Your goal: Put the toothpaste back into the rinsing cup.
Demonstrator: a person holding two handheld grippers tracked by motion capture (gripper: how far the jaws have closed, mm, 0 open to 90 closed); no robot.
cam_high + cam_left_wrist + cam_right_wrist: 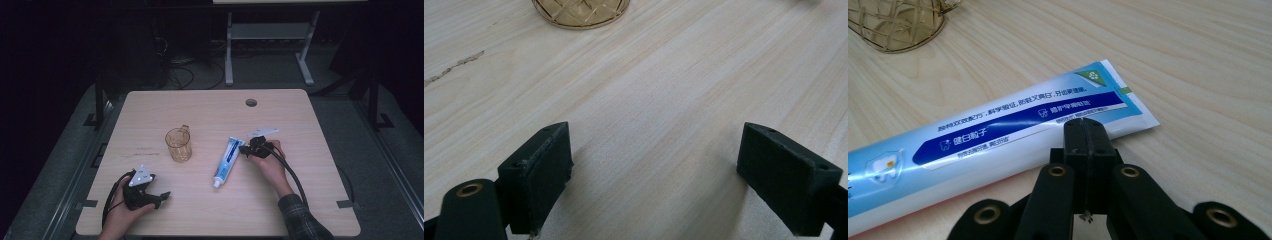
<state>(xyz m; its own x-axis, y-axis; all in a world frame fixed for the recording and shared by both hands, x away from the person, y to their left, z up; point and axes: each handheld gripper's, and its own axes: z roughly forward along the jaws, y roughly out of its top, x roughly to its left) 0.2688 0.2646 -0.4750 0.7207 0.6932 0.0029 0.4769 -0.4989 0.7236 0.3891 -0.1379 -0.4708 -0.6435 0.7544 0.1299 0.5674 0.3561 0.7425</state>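
The tube (227, 161) lies flat on the table (300, 200), a little right of the middle, cap toward the person, crimped end toward the far edge. Bare wood runs all round it, widest toward the right edge and the near edge.

The right gripper (246, 149) sits at the tube's crimped end; in the right gripper view its jaws are clenched together with nothing between them, their tips against or just beside the tube's (998, 135) long edge, I cannot tell which.

The cup (179, 144) stands upright to the left of the tube, apart from it; whether anything is in it cannot be made out.

The left gripper (162, 196) rests near the front left corner, well apart from cup and tube, jaws released wide over bare wood. A round hole (251, 102) lies near the far edge.
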